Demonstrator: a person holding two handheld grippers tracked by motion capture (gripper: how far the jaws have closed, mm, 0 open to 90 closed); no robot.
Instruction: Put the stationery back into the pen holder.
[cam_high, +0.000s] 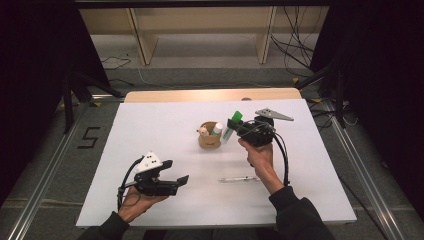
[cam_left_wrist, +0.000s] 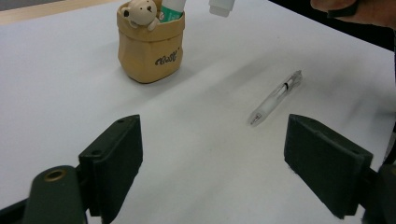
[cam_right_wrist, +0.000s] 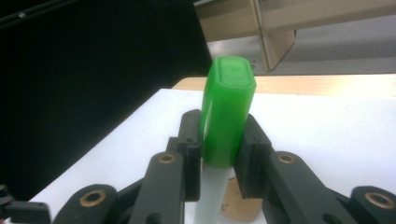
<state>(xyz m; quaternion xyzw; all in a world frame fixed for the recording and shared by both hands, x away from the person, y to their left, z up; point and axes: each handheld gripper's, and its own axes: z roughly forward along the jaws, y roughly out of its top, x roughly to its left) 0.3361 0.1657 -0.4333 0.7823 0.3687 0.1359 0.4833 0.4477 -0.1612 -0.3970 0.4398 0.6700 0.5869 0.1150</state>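
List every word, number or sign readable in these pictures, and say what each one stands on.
"Woff", or close to it: dark script on the front of the tan holder; the letters are blurred.
"5": black mark on the grey floor left of the table.
The clear pen bears a dark mark, too small to read.
The green-capped marker shows no lettering.

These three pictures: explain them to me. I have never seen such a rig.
A person at a table holds a hand-held gripper, a tool with two jaws, in each hand. The high view looks down from above; the other two come from cameras riding on each tool. On the white table stands a small tan pot with a bear figure and a tube inside it; a clear pen lies nearby. The right hand-held gripper is clamped on a green-capped marker, raised near the pot. The left hand-held gripper is open and holds nothing.
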